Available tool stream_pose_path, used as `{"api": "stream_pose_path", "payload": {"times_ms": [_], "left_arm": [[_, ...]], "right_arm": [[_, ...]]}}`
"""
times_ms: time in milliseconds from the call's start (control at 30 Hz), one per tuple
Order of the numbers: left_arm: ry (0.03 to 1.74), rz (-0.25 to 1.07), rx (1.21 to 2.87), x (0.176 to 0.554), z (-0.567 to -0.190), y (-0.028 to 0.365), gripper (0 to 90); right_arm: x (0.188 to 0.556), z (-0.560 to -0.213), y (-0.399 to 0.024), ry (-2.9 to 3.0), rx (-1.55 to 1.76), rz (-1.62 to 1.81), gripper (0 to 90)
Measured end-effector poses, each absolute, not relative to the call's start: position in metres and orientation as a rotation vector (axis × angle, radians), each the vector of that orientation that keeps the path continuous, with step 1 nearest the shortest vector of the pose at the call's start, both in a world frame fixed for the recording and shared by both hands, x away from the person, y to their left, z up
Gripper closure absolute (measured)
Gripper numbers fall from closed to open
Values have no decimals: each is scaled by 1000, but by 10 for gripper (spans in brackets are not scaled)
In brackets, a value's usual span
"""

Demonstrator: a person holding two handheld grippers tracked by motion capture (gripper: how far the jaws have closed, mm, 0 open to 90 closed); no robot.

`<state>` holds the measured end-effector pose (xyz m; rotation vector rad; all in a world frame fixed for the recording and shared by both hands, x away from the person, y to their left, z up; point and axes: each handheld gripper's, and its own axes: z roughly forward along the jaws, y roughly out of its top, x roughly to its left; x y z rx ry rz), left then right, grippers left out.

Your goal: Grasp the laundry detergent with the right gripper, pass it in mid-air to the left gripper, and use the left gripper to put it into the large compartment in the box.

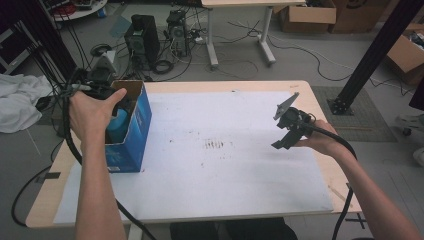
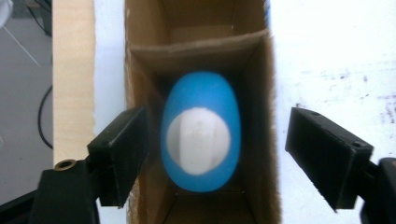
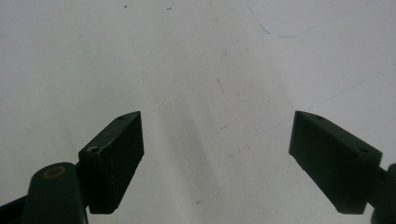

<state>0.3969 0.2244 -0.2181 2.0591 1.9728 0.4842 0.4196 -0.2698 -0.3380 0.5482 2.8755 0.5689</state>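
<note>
- Left gripper: jaws spread, above open blue box holding a blue bottle.
- Right gripper: jaws spread over white sheet on counter.
- Floor: computer towers, cables.

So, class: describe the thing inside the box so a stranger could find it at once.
Start at the white sheet covering the table, then go to the open blue carton at its left edge. Inside sits a blue oval object with a white round top, the carton's one visible content.

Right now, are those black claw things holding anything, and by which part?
Nothing is held. The left gripper hangs open over a blue object in the box; the right gripper is open above the table.
</note>
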Motion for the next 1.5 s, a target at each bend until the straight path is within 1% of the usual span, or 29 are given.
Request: {"api": "stream_pose_path", "payload": {"times_ms": [200,300,400,467,633,767,967,1167,1300,1433,1500], "left_arm": [[1912,539,2118,397,-201,202,182],[1846,547,2151,397,-194,187,179],[1735,492,2190,397,-188,171,176],[1659,466,2249,397,-187,159,174],[1499,410,2368,401,-193,130,174],[1374,354,2471,404,-207,110,174],[1301,273,2539,408,-241,91,174],[1278,205,2588,408,-280,76,174],[1278,189,2630,405,-304,70,175],[1290,174,2687,405,-321,69,175],[1299,164,2681,406,-327,69,177]], "right_arm": [[419,-338,-270,2874,551,571,178],[419,-338,-270,2877,548,569,177],[419,-337,-270,2874,552,569,177],[419,-337,-270,2873,558,571,177],[419,-335,-270,2870,568,572,177],[419,-333,-267,2870,563,578,176],[419,-327,-263,2865,557,584,176],[418,-324,-261,2856,553,596,177],[419,-323,-262,2854,559,599,177],[421,-322,-262,2851,572,599,177],[421,-323,-263,2852,571,601,177]]}}
